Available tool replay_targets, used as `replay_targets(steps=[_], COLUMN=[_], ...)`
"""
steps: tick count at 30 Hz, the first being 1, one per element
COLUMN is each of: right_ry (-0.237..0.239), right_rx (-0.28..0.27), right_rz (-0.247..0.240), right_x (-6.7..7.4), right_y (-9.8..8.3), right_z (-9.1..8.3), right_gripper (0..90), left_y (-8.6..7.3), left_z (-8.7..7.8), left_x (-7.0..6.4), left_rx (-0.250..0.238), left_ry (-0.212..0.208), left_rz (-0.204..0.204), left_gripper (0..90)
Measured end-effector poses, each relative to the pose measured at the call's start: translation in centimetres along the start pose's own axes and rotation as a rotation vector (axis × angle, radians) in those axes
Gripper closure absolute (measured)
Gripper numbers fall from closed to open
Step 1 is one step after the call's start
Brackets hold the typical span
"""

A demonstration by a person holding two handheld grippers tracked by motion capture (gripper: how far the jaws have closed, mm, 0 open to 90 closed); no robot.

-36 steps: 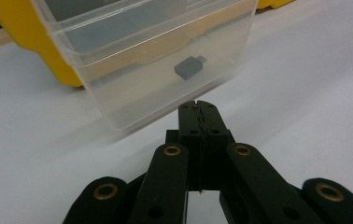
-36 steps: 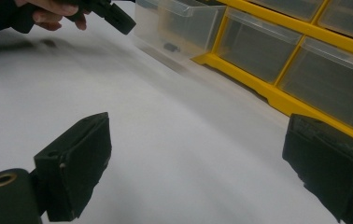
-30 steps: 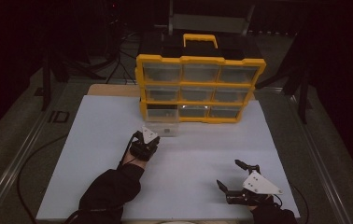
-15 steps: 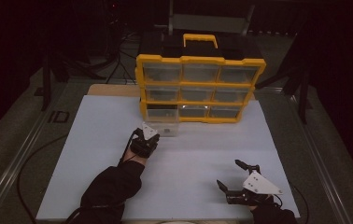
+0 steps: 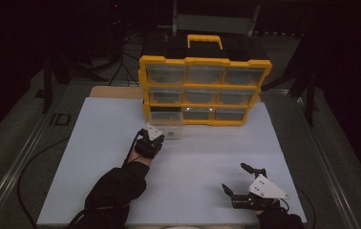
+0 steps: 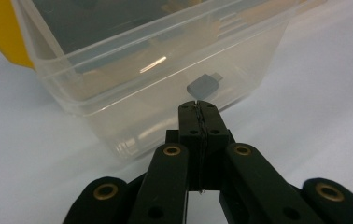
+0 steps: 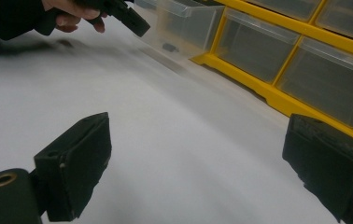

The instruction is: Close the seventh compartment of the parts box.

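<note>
A yellow organiser (image 5: 202, 62) with clear drawers stands at the back of the white table. Its bottom-left clear drawer (image 5: 168, 125) is pulled out toward me. My left gripper (image 5: 159, 137) is shut, with nothing between its jaws, and points at that drawer's front. In the left gripper view the closed tips (image 6: 198, 105) sit right at the drawer's front wall (image 6: 132, 116); whether they touch it is unclear. A small grey piece (image 6: 205, 84) lies inside the drawer. My right gripper (image 5: 233, 177) rests open near the front right edge, nothing between its pads (image 7: 79, 163).
The white sheet (image 5: 207, 152) covers the table between the two grippers. In the right gripper view the organiser's lower drawers (image 7: 324, 84) run along the right, and the other hand with its gripper (image 7: 118, 11) is at the top left. Cables trail off the left side.
</note>
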State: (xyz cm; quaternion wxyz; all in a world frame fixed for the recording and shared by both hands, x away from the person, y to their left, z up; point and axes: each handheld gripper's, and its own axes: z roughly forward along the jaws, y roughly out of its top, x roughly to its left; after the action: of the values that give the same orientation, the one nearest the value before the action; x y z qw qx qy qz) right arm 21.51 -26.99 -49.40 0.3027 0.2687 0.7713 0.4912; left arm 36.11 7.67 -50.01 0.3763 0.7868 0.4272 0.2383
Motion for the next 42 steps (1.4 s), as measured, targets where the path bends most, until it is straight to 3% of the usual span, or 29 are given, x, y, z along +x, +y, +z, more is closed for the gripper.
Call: replay_targets(steps=[42], right_ry=[-0.007], right_rx=[0.001], right_rz=[-0.001], right_x=[-0.1], right_y=[0.0], right_z=[0.0], right_gripper=[8.0], left_y=[1.6], left_z=[1.6], left_x=[1.3], left_rx=[0.002], left_ry=[0.017], left_rz=[0.005], left_gripper=[90.0])
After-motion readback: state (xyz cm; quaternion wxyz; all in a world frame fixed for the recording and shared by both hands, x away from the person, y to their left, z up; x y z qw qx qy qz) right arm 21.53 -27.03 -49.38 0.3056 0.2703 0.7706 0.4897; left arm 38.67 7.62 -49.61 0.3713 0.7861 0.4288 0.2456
